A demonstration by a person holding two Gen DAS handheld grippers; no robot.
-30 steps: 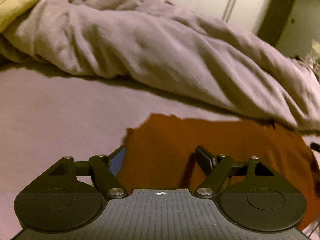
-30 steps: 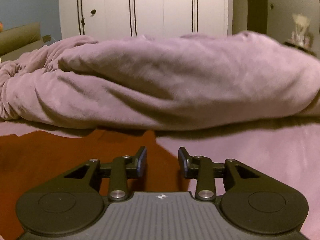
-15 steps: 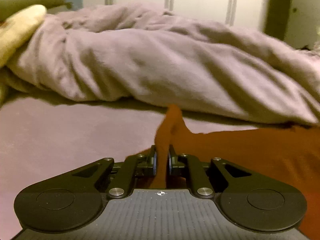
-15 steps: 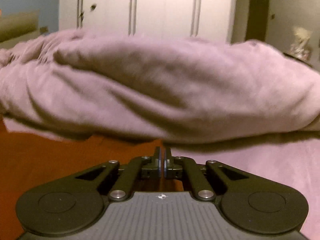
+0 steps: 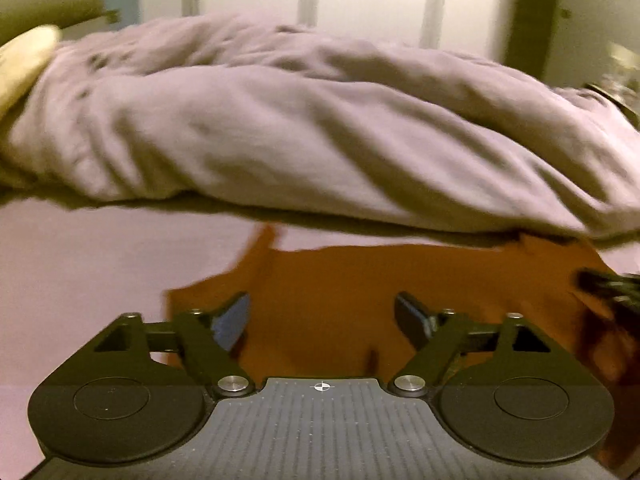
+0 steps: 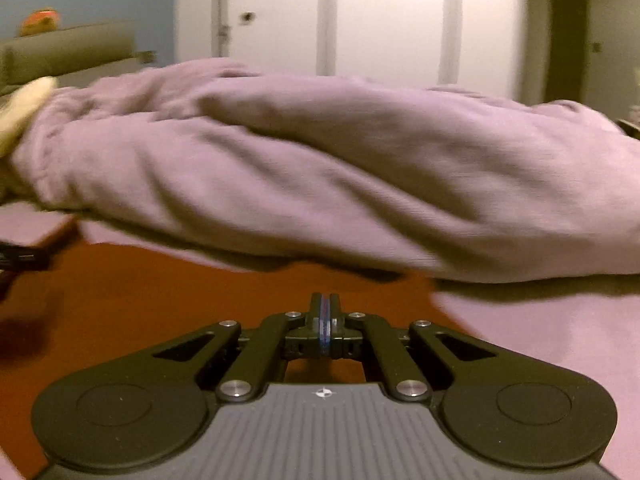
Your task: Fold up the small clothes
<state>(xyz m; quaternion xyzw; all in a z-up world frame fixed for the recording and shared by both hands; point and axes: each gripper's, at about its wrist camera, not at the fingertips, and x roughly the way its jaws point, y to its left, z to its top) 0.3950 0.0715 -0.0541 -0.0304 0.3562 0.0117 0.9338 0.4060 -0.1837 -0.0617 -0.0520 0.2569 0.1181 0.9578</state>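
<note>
The rust-orange cloth (image 5: 360, 280) lies flat on the bed (image 5: 80, 272). Left tongs (image 5: 322, 320), just opened wide, hold nothing; right tongs (image 6: 325, 320) are closed, pinch unclear. Uneven pulling could skew the fold.

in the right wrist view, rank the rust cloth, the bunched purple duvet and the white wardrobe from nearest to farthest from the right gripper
1. rust cloth, directly under the shut right gripper.
2. purple duvet, heaped across the bed behind it.
3. white wardrobe, against the back wall.
</note>
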